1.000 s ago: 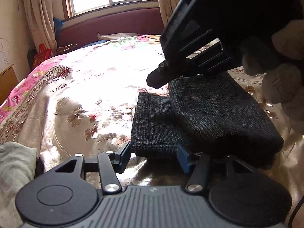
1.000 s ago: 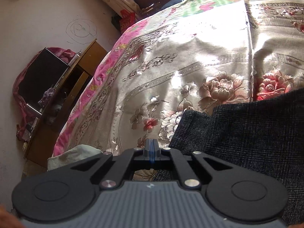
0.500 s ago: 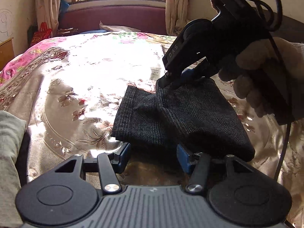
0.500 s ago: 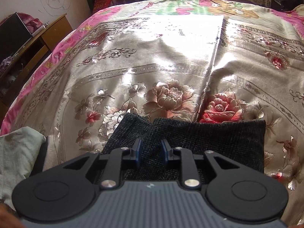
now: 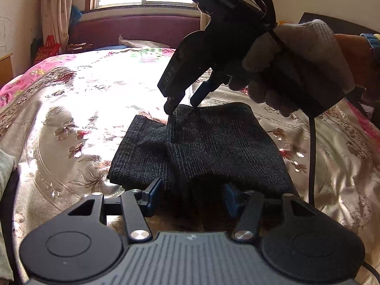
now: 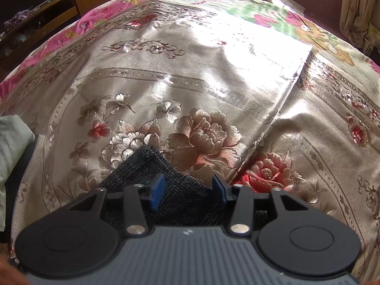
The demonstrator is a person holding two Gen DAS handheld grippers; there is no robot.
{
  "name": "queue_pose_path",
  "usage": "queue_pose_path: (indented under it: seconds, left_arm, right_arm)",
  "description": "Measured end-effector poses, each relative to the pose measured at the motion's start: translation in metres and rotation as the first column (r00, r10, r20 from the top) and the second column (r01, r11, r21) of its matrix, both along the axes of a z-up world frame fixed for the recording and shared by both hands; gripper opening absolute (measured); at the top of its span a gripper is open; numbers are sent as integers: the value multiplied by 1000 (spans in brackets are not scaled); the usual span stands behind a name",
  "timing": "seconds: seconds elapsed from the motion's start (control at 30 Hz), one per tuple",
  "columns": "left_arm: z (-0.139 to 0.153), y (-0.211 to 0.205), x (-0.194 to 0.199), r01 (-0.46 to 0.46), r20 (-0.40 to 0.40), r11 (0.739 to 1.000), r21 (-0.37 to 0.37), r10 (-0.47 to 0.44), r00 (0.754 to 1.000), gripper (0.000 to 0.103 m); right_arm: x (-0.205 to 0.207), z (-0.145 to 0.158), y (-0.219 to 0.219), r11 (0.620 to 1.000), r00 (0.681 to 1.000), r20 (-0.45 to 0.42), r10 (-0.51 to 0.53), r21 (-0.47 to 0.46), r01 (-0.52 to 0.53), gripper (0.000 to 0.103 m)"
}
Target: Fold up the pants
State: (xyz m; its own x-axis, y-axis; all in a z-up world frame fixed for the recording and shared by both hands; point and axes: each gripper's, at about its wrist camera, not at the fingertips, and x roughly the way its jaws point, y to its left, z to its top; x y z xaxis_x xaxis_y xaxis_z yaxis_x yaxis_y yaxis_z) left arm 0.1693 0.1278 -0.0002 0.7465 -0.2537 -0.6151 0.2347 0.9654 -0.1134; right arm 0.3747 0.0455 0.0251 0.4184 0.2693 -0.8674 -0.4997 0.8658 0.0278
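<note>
The right hand-held gripper (image 5: 181, 99) was clenched a second ago, its pads nearly together half a second ago, and now its blue fingers (image 6: 158, 191) stand well apart with nothing between them, so it has let go of the fabric it carried over. In the same second it has lifted and tilted back from the far edge of the pants (image 5: 201, 147), which now lie on the bed (image 5: 78, 109) as a compact dark bundle, a thicker top layer overlapping a lower layer that sticks out to the left. That reads as the last fold having been laid down and released, leaving at most some tidying of the offset edge. The left hand-held gripper (image 5: 192, 197) has kept its place at the near edge of the bundle, its jaws spread wide and the near hem of the pants lying in the gap between them; whether either pad actually touches the cloth is hard to say, since the hem sits in deep shadow. Seen from the left wrist, the right gripper's fingertips hover just above the far left corner of the top layer; from its own camera, the corner of the pants (image 6: 152, 166) lies right under and just ahead of the open fingers. A pale cloth (image 6: 11, 140) sits apart at the bed's left edge.
</note>
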Motion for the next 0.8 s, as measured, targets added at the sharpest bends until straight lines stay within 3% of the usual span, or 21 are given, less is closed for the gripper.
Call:
queue_pose_path:
  seconds: [0.1, 0.17, 0.2, 0.23, 0.27, 0.37, 0.47, 0.67, 0.8]
  left_arm:
    - [-3, -6, 6, -9, 14, 1000, 21, 9, 1000, 69]
    - [-5, -8, 8, -3, 17, 999, 41, 3, 1000, 67]
    - [-7, -8, 9, -1, 15, 999, 40, 0, 1000, 65]
    - [-8, -7, 10, 0, 8, 999, 35, -1, 1000, 56]
    - [-10, -5, 13, 1, -6, 1000, 26, -1, 1000, 47]
    - [-9, 3, 15, -17, -12, 1000, -11, 17, 1000, 39]
    - [-1, 9, 15, -52, 6, 998, -44, 52, 999, 36]
    - [26, 29, 16, -105, 75, 990, -90, 112, 991, 34]
    - [19, 41, 22, -140, 73, 989, -53, 144, 987, 34]
  right_arm:
    - [7, -5, 0, 999, 999, -26, 40, -22, -41, 56]
    - [12, -10, -1, 998, 997, -50, 57, -27, -58, 57]
    - [16, -13, -3, 998, 995, -76, 61, -9, -61, 55]
    - [19, -14, -5, 998, 994, -92, 62, 6, -62, 50]
    - [21, -15, -6, 997, 991, -116, 72, 26, -69, 40]
    - [24, -15, -10, 994, 981, -168, 98, 64, -89, 22]
    - [21, -3, -16, 991, 982, -163, 100, 106, -84, 16]
    - [27, 29, -17, 973, 990, -124, 74, 227, -44, 14]
    - [36, 28, -4, 972, 992, -109, 61, 234, -34, 14]
